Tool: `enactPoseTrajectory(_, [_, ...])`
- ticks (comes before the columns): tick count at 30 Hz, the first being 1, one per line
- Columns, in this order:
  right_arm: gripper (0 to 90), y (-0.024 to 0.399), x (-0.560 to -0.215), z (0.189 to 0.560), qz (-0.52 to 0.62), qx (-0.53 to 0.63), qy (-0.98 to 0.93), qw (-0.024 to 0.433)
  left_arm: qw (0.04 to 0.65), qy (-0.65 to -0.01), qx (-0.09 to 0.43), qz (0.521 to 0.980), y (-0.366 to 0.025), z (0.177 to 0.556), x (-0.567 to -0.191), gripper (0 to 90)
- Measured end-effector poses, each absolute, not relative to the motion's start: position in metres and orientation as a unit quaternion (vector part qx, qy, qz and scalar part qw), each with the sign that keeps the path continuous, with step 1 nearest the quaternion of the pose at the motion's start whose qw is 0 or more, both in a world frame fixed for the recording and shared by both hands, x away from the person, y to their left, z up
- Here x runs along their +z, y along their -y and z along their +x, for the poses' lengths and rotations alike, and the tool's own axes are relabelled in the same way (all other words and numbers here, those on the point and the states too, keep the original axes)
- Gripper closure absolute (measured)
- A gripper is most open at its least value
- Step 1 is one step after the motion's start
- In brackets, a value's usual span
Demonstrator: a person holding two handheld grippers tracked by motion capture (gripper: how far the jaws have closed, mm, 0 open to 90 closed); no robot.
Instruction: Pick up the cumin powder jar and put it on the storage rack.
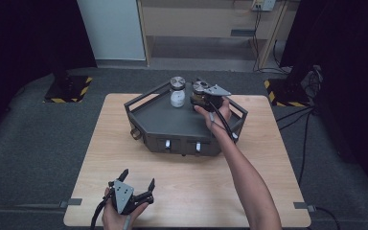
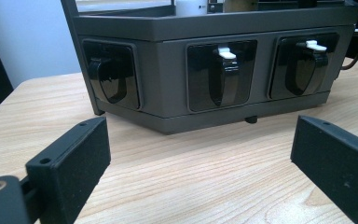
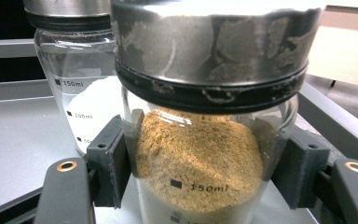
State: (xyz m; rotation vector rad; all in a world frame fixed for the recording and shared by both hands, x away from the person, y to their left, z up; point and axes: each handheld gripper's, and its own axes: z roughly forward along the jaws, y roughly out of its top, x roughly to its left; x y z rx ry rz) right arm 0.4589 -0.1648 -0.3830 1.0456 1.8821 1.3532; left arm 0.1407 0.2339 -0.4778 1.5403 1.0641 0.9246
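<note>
With the right gripper (image 3: 198,163) clamped on the brown-powder jar (image 3: 200,177) beside the white-powder jar (image 3: 81,107), keep it upright, while the left gripper (image 2: 200,158) waits open.

A lab or test room, set up for recording. Shown by black curtains (image 1: 24,33) hung at both sides, grey carpet floor (image 1: 38,139), yellow-and-black hazard-striped stand bases (image 1: 69,88) and loose black cables (image 1: 297,115) trailing to a wall socket. Also by a lone pale wooden table (image 1: 124,158) bearing a dark grey metal tray rack (image 2: 177,32) with graduated glass jars (image 3: 74,93).
</note>
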Motion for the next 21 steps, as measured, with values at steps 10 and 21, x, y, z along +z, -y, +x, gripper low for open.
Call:
enactPoseTrajectory(10, [31.5, 0.1644, -0.3847, 0.4583, 0.395, 0.51, -0.705, 0.296, 0.503, -0.441, 0.384, 0.636, -0.234, 0.1406, -0.4779, 3.8])
enactPoseTrajectory(21, [31.4, 0.1632, -0.3843, 0.4574, 0.395, 0.508, -0.705, 0.298, 0.503, -0.444, 0.384, 0.635, -0.2342, 0.1405, -0.4778, 3.8])
